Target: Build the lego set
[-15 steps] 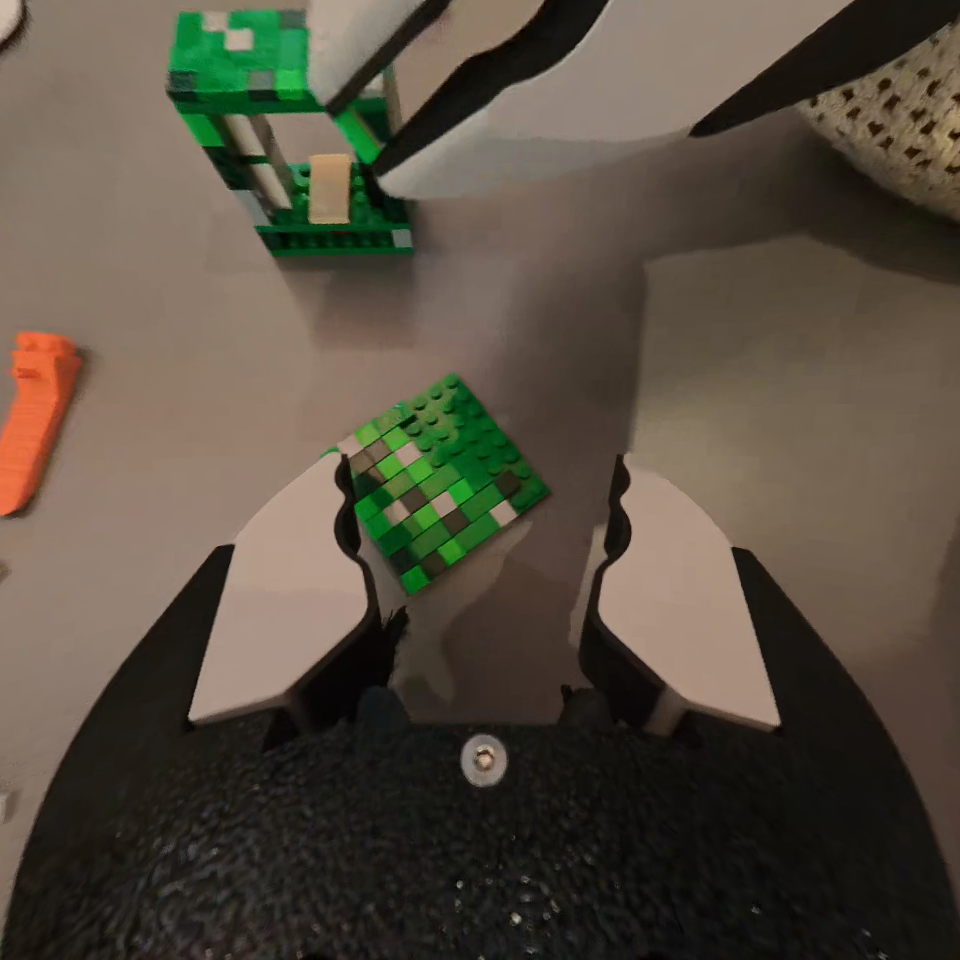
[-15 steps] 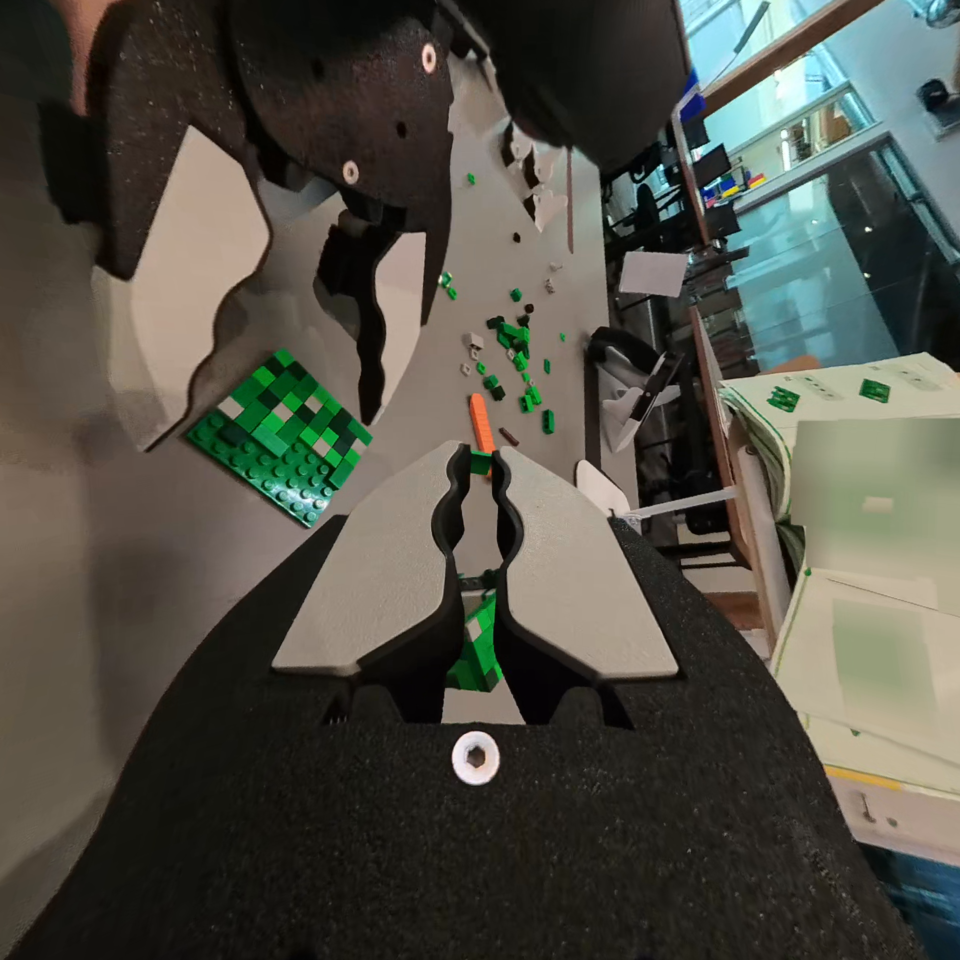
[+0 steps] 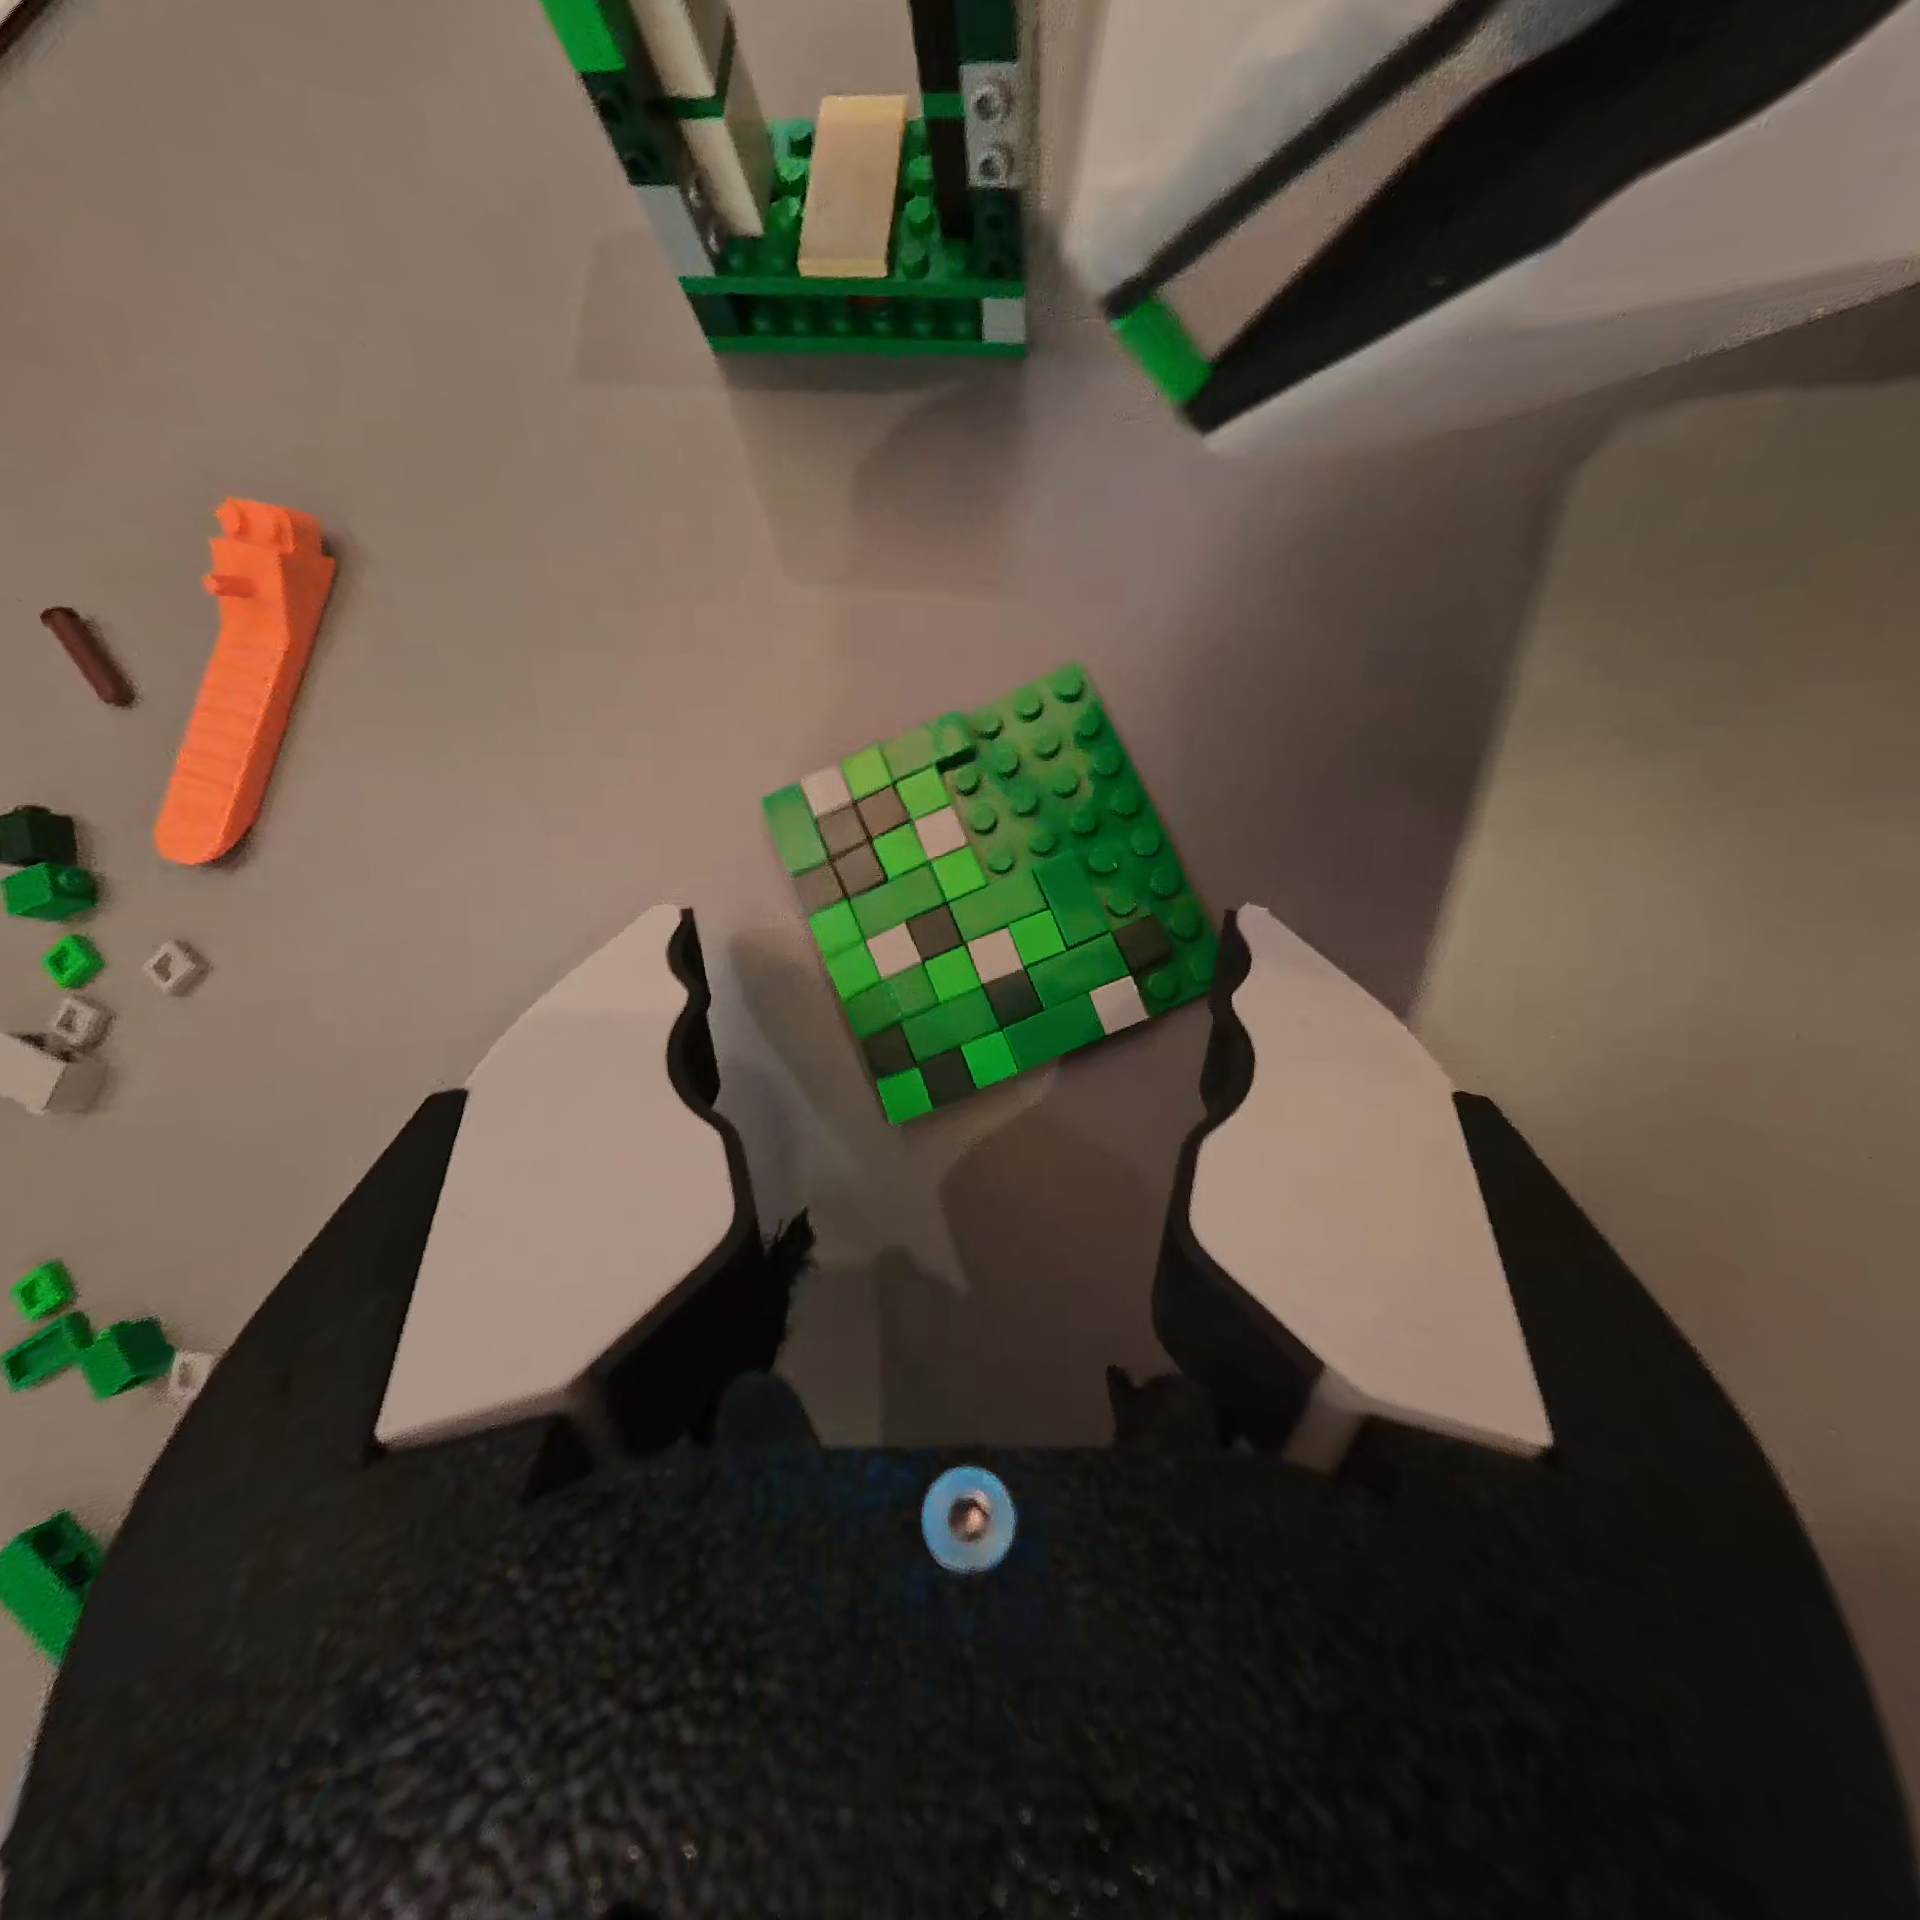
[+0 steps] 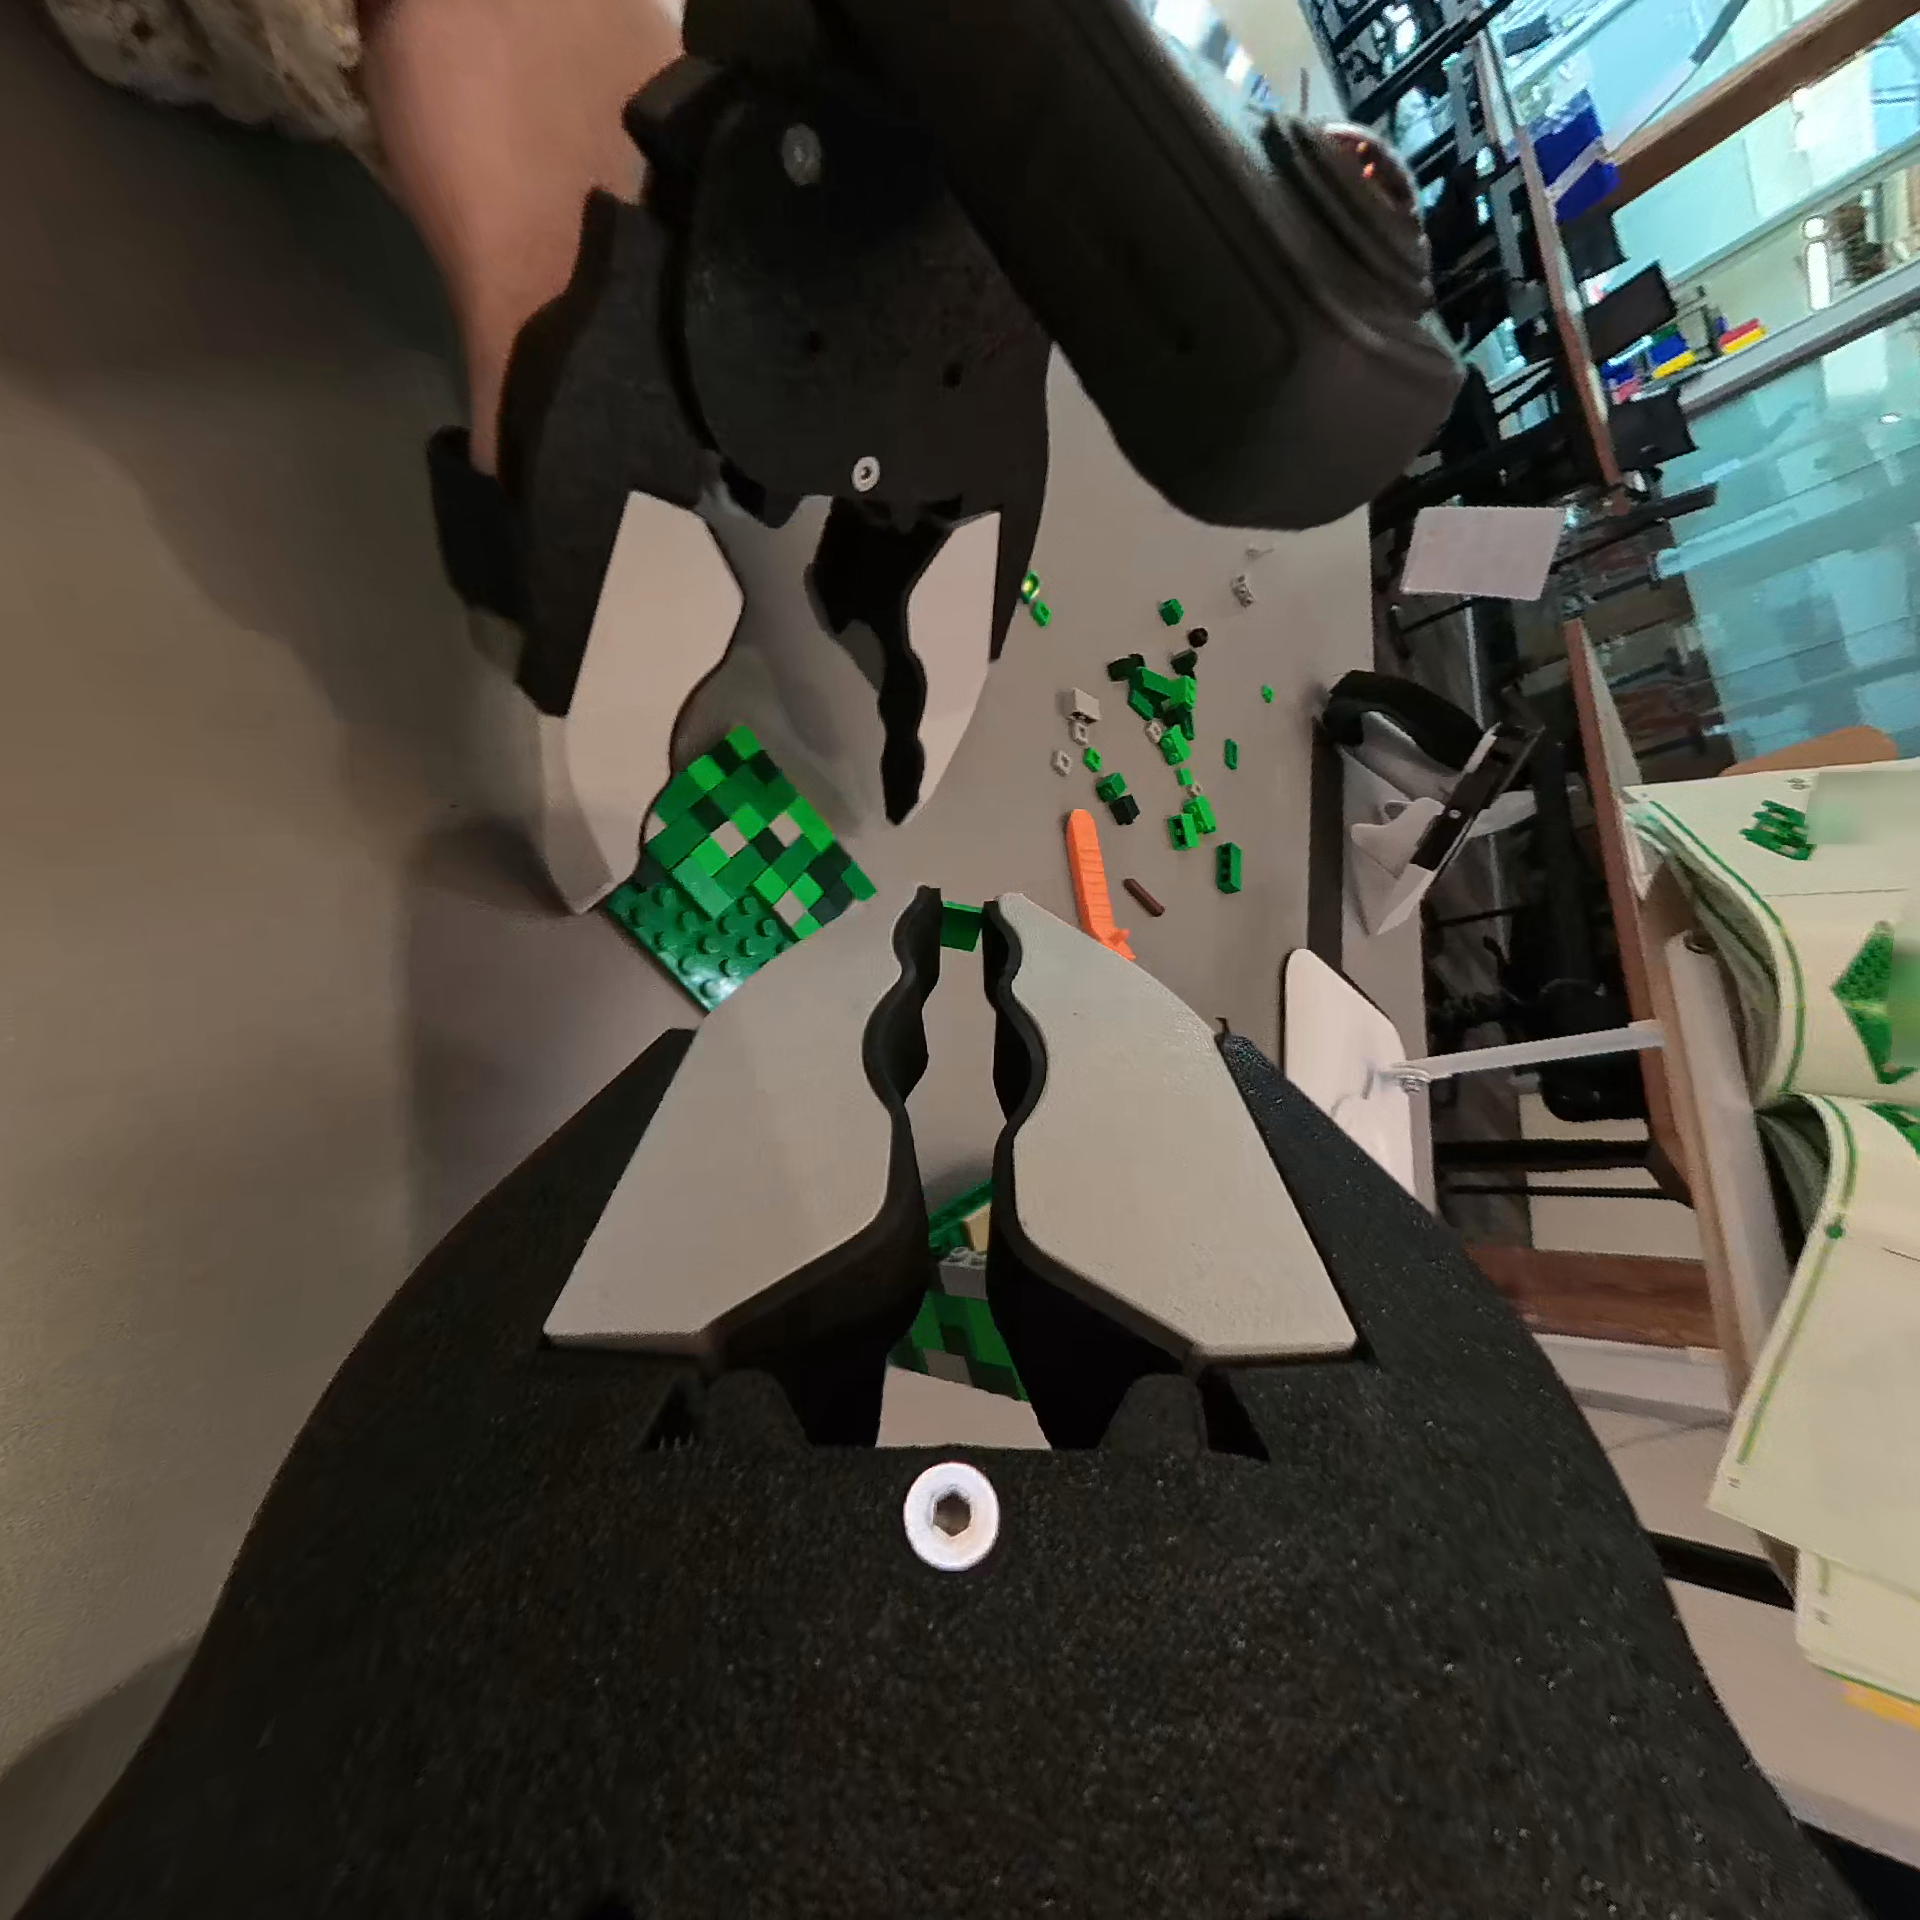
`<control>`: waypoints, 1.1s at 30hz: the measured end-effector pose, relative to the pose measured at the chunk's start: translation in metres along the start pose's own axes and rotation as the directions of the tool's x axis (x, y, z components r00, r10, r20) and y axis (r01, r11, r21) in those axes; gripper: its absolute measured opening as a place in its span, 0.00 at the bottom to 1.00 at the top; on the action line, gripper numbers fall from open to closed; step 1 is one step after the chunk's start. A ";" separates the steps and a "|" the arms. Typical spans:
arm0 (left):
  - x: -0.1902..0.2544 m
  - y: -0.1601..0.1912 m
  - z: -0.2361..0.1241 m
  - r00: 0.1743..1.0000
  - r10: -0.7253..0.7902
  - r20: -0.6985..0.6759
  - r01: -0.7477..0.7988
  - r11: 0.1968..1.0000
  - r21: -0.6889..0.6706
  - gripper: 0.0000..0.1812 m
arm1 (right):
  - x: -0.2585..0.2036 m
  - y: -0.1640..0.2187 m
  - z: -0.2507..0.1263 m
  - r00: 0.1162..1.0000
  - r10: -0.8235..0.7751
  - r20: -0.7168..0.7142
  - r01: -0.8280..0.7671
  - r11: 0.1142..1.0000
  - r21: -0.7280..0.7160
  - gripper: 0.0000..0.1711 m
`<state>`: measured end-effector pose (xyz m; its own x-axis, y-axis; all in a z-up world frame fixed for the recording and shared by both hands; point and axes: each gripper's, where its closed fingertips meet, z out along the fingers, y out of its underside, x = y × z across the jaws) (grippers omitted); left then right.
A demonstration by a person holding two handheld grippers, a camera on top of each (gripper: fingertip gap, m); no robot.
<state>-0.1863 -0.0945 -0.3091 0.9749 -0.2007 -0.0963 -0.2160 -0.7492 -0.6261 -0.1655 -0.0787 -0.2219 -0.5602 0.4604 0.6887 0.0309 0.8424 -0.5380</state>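
Note:
A square green plate [image 3: 1081, 831], partly covered with green, grey and white tiles, lies flat on the grey table. My left gripper [image 3: 961, 935] is open and empty, just above the plate, with a finger on either side of its near part. The plate [image 4: 727, 935] and the left gripper [image 4: 748, 831] also show in the right wrist view. My right gripper [image 4: 956, 920] is shut on a small green brick [image 4: 961, 927]. It shows in the left wrist view [image 3: 1164, 343] beside a tall green frame build [image 3: 862, 301].
An orange brick separator [image 3: 249, 696] and a brown rod [image 3: 88, 655] lie left of the plate. Several loose green and grey bricks [image 3: 62, 894] are scattered at the left edge. Open instruction booklets [image 4: 1818, 1039] lie past the table's far side.
The left gripper has shifted, so the plate now lies centred between its open fingers. The right gripper with the green brick has moved away from the frame build, to its right.

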 end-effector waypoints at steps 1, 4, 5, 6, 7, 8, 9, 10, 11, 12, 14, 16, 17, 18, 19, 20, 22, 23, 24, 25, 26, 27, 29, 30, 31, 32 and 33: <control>-0.003 0.003 -0.001 1.000 -0.005 -0.002 0.005 1.000 -0.011 0.50 | -0.002 0.000 0.000 1.000 0.006 0.012 -0.006 1.000 -0.001 0.04; -0.005 0.010 -0.004 0.998 -0.040 -0.057 0.038 0.998 -0.040 0.47 | -0.007 -0.001 0.002 0.998 0.028 0.047 -0.028 1.000 0.005 0.04; -0.004 0.012 -0.004 0.996 -0.040 -0.083 0.036 0.998 -0.048 0.46 | -0.010 -0.001 0.004 0.997 0.037 0.069 -0.037 0.999 0.002 0.04; -0.003 0.013 -0.005 0.994 -0.029 -0.102 0.023 0.998 -0.054 0.46 | -0.015 0.001 0.006 0.994 0.046 0.096 -0.045 0.999 -0.009 0.04; -0.003 0.014 -0.005 0.993 -0.015 -0.114 0.008 0.998 -0.059 0.46 | -0.020 0.003 0.008 0.990 0.053 0.128 -0.050 0.998 -0.026 0.04; -0.003 0.014 -0.005 0.992 0.000 -0.126 -0.008 0.998 -0.061 0.46 | -0.025 0.006 0.011 0.984 0.063 0.165 -0.056 0.997 -0.051 0.04; -0.003 0.014 -0.005 0.991 0.013 -0.136 -0.023 0.998 -0.066 0.46 | -0.029 0.009 0.015 0.979 0.069 0.190 -0.055 0.996 -0.074 0.04; -0.003 0.014 -0.005 0.989 0.025 -0.145 -0.036 0.997 -0.074 0.46 | -0.032 0.011 0.018 0.975 0.069 0.213 -0.051 0.995 -0.091 0.04; -0.004 0.015 -0.006 0.988 0.033 -0.152 -0.046 0.995 -0.084 0.46 | -0.034 0.012 0.022 0.969 0.072 0.238 -0.048 0.993 -0.106 0.04; -0.004 0.015 -0.006 0.987 0.039 -0.156 -0.053 0.994 -0.092 0.45 | -0.037 0.012 0.025 0.961 0.078 0.264 -0.046 0.991 -0.124 0.04; -0.005 0.015 -0.006 0.985 0.052 -0.167 -0.069 0.993 -0.095 0.43 | -0.041 0.013 0.030 0.944 0.085 0.319 -0.039 0.988 -0.148 0.04; -0.005 0.015 -0.007 0.979 0.079 -0.187 -0.097 0.991 -0.091 0.42 | -0.045 0.014 0.035 0.918 0.120 0.379 -0.054 0.983 -0.178 0.04; -0.005 0.015 -0.007 0.976 0.091 -0.197 -0.110 0.990 -0.086 0.41 | -0.046 0.015 0.037 0.910 0.124 0.395 -0.052 0.981 -0.188 0.04; -0.005 0.015 -0.008 0.973 0.104 -0.206 -0.122 0.989 -0.077 0.40 | -0.046 0.017 0.040 0.909 0.117 0.401 -0.039 0.980 -0.197 0.04; -0.006 0.015 -0.008 0.971 0.116 -0.212 -0.132 0.989 -0.065 0.39 | -0.044 0.019 0.044 0.913 0.103 0.395 -0.021 0.978 -0.207 0.04; -0.006 0.015 -0.008 0.967 0.129 -0.221 -0.143 0.988 -0.050 0.38 | -0.044 0.022 0.046 0.913 0.092 0.396 -0.002 0.975 -0.223 0.04; -0.006 0.016 -0.008 0.958 0.155 -0.242 -0.164 0.986 -0.018 0.37 | -0.048 0.028 0.048 0.902 0.086 0.423 0.031 0.965 -0.261 0.04; -0.006 0.016 -0.009 0.954 0.166 -0.251 -0.172 0.985 -0.004 0.36 | -0.049 0.031 0.050 0.901 0.080 0.426 0.044 0.961 -0.274 0.04; -0.006 0.017 -0.010 0.949 0.178 -0.261 -0.184 0.983 0.004 0.36 | -0.050 0.033 0.050 0.897 0.079 0.434 0.053 0.957 -0.285 0.04; -0.005 0.018 -0.010 0.943 0.192 -0.270 -0.198 0.980 0.008 0.36 | -0.052 0.035 0.051 0.892 0.084 0.444 0.057 0.954 -0.295 0.04; -0.004 0.018 -0.011 0.938 0.204 -0.279 -0.210 0.978 0.009 0.36 | -0.053 0.036 0.052 0.886 0.088 0.455 0.061 0.951 -0.302 0.04; -0.004 0.019 -0.011 0.934 0.213 -0.286 -0.219 0.976 0.009 0.36 | -0.055 0.037 0.052 0.879 0.091 0.469 0.066 0.949 -0.308 0.04; -0.002 0.020 -0.012 0.927 0.228 -0.297 -0.235 0.972 0.011 0.36 | -0.058 0.034 0.052 0.867 0.101 0.487 0.058 0.952 -0.299 0.04; -0.002 0.020 -0.012 0.924 0.234 -0.302 -0.242 0.970 0.013 0.36 | -0.059 0.033 0.053 0.864 0.105 0.493 0.055 0.953 -0.298 0.04; -0.001 0.020 -0.013 0.923 0.236 -0.304 -0.243 0.970 0.015 0.36 | -0.059 0.033 0.054 0.862 0.108 0.495 0.053 0.953 -0.300 0.04; -0.001 0.020 -0.013 0.922 0.238 -0.305 -0.245 0.969 0.017 0.36 | -0.058 0.033 0.054 0.863 0.108 0.494 0.054 0.952 -0.302 0.04; -0.001 0.020 -0.013 0.921 0.239 -0.307 -0.246 0.969 0.018 0.36 | -0.058 0.033 0.055 0.862 0.107 0.495 0.057 0.951 -0.304 0.04</control>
<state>-0.1926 -0.1174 -0.3118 0.8300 -0.5577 -0.0014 -0.4481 -0.6654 -0.5970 -0.1771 -0.0929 -0.3067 -0.8894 0.3484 0.2959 0.2495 0.9124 -0.3245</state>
